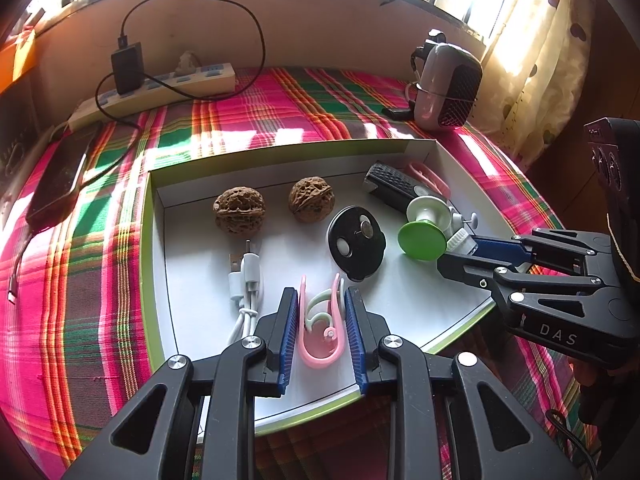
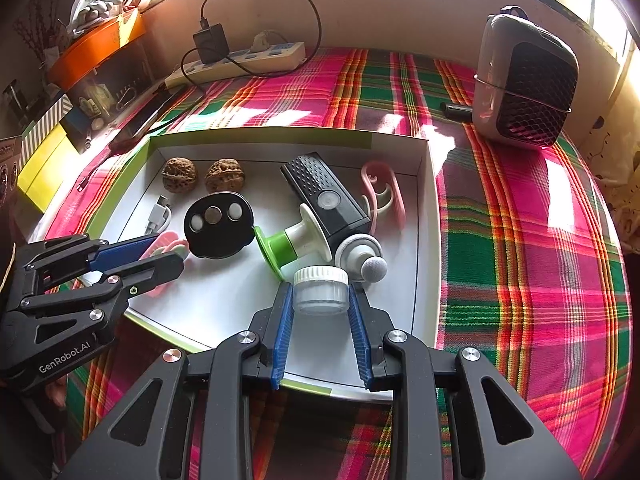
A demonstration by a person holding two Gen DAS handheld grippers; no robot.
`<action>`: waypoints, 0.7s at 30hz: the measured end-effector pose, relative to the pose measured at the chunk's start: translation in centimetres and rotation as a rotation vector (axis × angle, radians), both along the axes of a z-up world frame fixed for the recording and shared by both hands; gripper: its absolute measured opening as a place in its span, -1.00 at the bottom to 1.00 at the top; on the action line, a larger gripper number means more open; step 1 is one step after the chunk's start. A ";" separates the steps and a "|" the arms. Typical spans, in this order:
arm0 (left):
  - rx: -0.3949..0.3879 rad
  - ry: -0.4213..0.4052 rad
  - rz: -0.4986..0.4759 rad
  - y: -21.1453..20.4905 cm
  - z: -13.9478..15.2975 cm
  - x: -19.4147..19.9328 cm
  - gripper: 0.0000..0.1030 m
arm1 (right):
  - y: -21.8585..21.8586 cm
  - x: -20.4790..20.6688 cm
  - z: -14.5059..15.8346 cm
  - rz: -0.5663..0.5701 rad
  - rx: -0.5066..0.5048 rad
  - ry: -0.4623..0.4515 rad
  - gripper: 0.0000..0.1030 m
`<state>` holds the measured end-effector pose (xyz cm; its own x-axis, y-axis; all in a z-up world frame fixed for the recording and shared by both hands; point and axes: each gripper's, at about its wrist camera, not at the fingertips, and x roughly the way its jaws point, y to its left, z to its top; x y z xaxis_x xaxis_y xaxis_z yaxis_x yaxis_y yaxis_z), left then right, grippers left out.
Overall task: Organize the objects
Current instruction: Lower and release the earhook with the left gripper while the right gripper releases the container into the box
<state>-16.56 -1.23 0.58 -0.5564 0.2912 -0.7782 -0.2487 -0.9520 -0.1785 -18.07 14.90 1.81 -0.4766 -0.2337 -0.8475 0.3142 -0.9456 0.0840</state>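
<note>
A white tray with a green rim (image 1: 146,240) lies on the plaid cloth. My left gripper (image 1: 321,292) is shut on a pink clip (image 1: 320,354) with a mint inner piece, low over the tray's near part. My right gripper (image 2: 320,286) is shut on a small clear jar with a white lid (image 2: 320,292), held near the tray's front right. In the tray lie two walnuts (image 1: 239,216), a black disc with round buttons (image 1: 356,242), a green and white spool (image 1: 422,240), a black torch-like device (image 2: 324,196), a white cable (image 1: 246,280) and a second pink clip (image 2: 382,196).
A power strip with a black charger (image 1: 160,88) and a phone (image 1: 60,176) sit at the back left. A small grey heater (image 2: 524,80) stands at the back right. Boxes and an orange tub (image 2: 96,48) crowd the left side. The wall and window run behind.
</note>
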 end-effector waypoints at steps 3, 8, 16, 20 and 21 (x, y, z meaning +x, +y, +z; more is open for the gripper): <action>-0.001 0.001 0.002 0.0 -0.1 0.0 -0.56 | 0.0 0.0 0.0 -0.003 0.000 0.001 -0.44; -0.001 0.005 -0.002 0.0 0.0 0.1 -0.45 | 0.1 0.1 0.0 -0.010 -0.005 0.001 -0.44; 0.002 0.013 0.022 -0.3 0.5 0.7 -0.44 | 0.2 0.6 0.3 -0.020 -0.024 0.013 -0.20; 0.003 0.019 0.042 -0.5 0.9 1.2 -0.44 | 0.2 1.1 0.5 -0.024 -0.034 0.023 -0.20; 0.008 0.021 0.047 -0.6 1.0 1.4 -0.44 | 0.2 1.2 0.6 -0.024 -0.037 0.025 -0.20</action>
